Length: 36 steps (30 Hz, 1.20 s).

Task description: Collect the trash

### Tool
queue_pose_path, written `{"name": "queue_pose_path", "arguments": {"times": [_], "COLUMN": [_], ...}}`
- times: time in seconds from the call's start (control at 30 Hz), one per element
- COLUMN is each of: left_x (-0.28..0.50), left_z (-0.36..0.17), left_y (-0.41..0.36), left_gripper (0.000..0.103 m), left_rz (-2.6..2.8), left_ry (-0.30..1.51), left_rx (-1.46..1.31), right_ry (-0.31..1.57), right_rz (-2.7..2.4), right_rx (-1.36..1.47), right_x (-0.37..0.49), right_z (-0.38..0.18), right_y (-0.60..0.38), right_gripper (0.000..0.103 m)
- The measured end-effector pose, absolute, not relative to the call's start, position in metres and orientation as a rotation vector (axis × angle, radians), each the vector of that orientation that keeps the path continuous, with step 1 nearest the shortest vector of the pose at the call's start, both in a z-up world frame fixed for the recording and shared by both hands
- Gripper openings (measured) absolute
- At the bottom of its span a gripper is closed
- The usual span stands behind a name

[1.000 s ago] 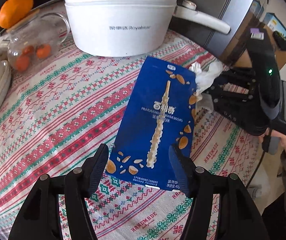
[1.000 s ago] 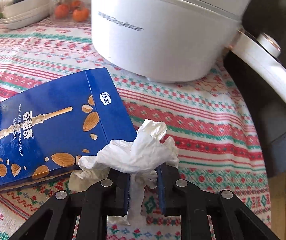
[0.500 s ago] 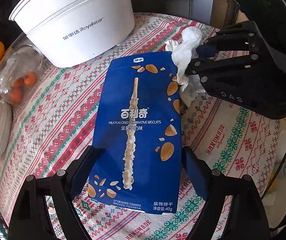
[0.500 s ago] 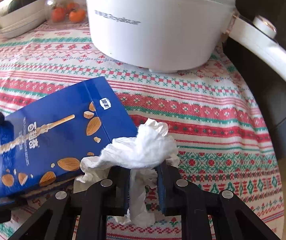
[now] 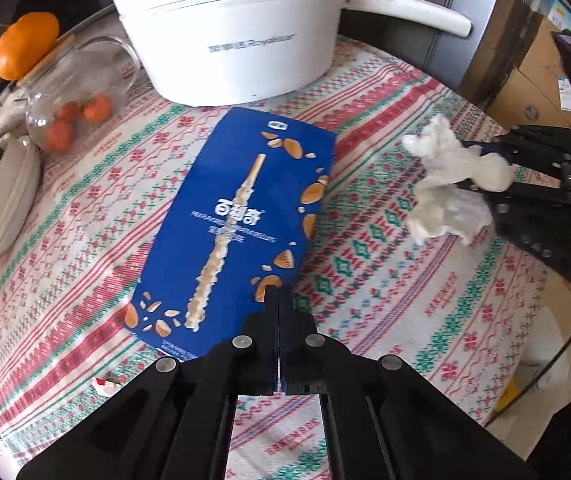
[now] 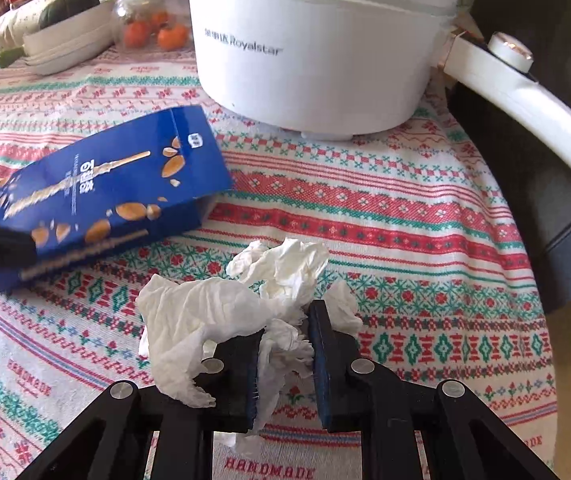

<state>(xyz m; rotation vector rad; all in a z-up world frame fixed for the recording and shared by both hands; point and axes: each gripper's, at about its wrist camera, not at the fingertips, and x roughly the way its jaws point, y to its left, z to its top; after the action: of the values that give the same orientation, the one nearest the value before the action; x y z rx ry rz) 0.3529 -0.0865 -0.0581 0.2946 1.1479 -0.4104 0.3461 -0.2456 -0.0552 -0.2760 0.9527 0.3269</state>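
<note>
A lived-in home, most likely a dining or kitchen table: a woven patterned tablecloth point(image 6: 385, 208) carries a white electric cooking pot point(image 6: 317, 40), a glass jar of small orange fruit point(image 5: 73, 96), stacked white dishes point(image 6: 65, 40) and, blurred behind, cardboard boxes point(image 5: 533, 64).

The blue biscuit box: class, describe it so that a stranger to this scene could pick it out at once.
Find the big white pot at the back of the patterned tablecloth. Just in front of it lies the blue biscuit box, long and flat. It is the only blue thing on the cloth, printed with almonds and a coated biscuit stick, unlike the crumpled white tissue to its right.
</note>
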Motion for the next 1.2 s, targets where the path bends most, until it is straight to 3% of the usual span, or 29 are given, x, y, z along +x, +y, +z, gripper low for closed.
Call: {"name": "queue_pose_path", "arguments": {"times": [0.17, 0.23, 0.27, 0.3, 0.73, 0.8, 0.93, 1.03, 1.2], "left_x": [0.347, 0.350, 0.352, 0.354, 0.359, 0.365, 0.370, 0.369, 0.364], "left_z": [-0.043, -0.047, -0.053, -0.059, -0.090, -0.090, -0.089, -0.085, -0.078], "left_y": [-0.073, -0.070, -0.070, -0.071, -0.079, -0.074, -0.071, -0.075, -0.090], "left_gripper": [0.002, 0.027, 0.063, 0.080, 0.081, 0.090, 0.091, 0.083, 0.055], "left_rz": [-0.407, -0.392, -0.371, -0.355, -0.354, -0.362, -0.390, -0.414, -0.440], "left_ry": [1.046, 1.021, 1.022, 1.015, 1.037, 1.035, 1.005, 0.997, 0.981], "left_rx": [0.291, 0.322, 0.346, 0.377, 0.622, 0.591, 0.561, 0.574, 0.636], "right_ry": [0.947, 0.956, 0.959, 0.960, 0.949, 0.946, 0.958, 0.959, 0.949], "right_rz": [0.315, 0.305, 0.302, 0.300, 0.319, 0.323, 0.321, 0.330, 0.334], "right_rx": [-0.267, -0.257, -0.244, -0.227, -0.089, -0.089, -0.082, -0.082, -0.073], "right_x": [0.335, 0.328, 0.326, 0.323, 0.279, 0.277, 0.280, 0.282, 0.283], "right_z": [-0.045, -0.042, -0.041, -0.038, -0.005, -0.004, -0.010, -0.011, -0.008], "right_y": [-0.250, -0.252, -0.252, -0.253, -0.247, -0.247, -0.248, -0.246, -0.246], "right_gripper": [0.019, 0.019, 0.019, 0.019, 0.019, 0.019, 0.019, 0.020, 0.020]}}
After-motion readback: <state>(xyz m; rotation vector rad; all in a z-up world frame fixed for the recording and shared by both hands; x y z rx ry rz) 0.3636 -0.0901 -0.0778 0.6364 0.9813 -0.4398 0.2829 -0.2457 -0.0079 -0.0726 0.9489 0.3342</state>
